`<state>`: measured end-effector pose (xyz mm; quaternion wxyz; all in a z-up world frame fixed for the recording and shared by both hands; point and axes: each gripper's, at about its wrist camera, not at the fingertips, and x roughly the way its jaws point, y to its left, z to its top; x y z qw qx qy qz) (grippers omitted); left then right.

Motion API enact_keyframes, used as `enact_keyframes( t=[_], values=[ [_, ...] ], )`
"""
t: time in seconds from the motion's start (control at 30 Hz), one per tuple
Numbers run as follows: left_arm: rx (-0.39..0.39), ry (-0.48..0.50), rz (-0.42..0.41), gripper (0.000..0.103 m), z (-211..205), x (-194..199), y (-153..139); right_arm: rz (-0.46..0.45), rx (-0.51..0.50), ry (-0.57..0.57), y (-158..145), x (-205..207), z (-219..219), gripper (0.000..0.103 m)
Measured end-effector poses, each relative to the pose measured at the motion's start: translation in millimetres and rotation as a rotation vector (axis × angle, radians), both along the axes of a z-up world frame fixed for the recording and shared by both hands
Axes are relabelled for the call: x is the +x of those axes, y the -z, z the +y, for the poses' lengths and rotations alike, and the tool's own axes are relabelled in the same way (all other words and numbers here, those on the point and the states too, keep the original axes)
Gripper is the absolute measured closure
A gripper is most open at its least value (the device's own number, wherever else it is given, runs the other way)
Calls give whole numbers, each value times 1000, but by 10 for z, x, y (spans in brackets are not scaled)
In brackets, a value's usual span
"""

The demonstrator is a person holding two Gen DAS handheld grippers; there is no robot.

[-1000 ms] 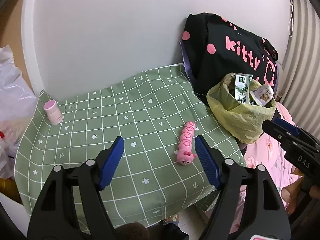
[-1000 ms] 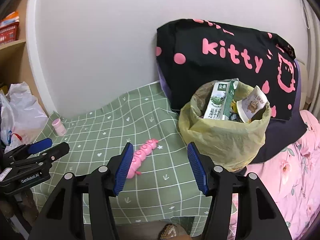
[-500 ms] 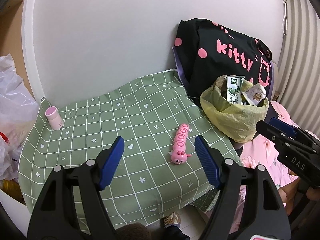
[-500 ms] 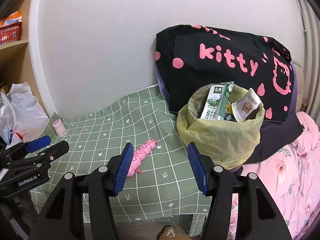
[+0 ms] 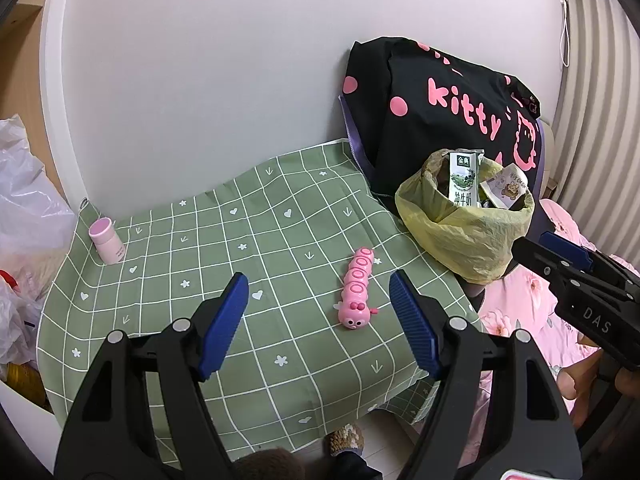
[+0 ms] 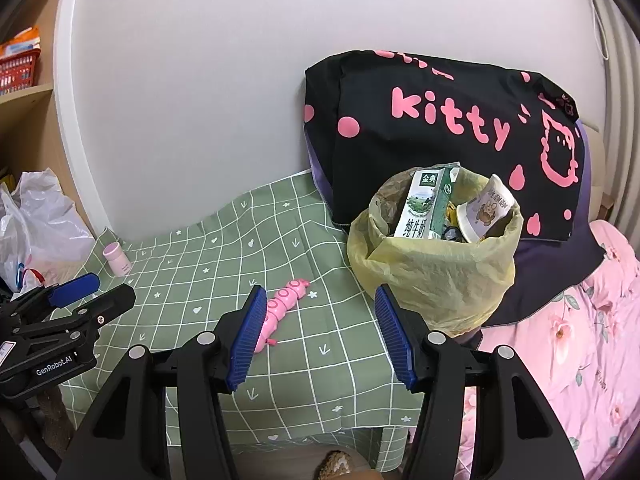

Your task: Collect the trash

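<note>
hovering over the checked cloth, both hand-held grippers gape empty.

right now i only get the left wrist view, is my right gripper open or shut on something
Observer: Open. The right gripper has nothing between its fingers.
Operator: anything off to the far left that i can't see
Observer: A wooden shelf with a red basket on it.
Operator: any marking on my left gripper
Observer: The left gripper bears a GenRobot.AI label on its side.
</note>
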<state>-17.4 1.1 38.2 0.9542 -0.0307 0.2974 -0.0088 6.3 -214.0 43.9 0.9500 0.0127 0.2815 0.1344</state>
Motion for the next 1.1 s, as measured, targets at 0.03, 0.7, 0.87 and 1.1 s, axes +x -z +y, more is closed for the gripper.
enact_keyframes(
  t=[0.03, 0.7, 0.87, 1.1],
  values=[
    [0, 0, -1, 34, -1, -1, 0, -1, -1, -1, -4, 3, -6, 50],
    [0, 24, -10, 34, -23, -5, -9, -8, -7, 9, -22, -24, -8, 50],
    [1, 31, -7, 34, -37, -4, -2, -11, -6, 19, -30, -55, -22, 50],
    [3, 37, -10, 34, -60, -20, -7, -14, -6, 25, -32, -63, -39, 50]
  ],
)
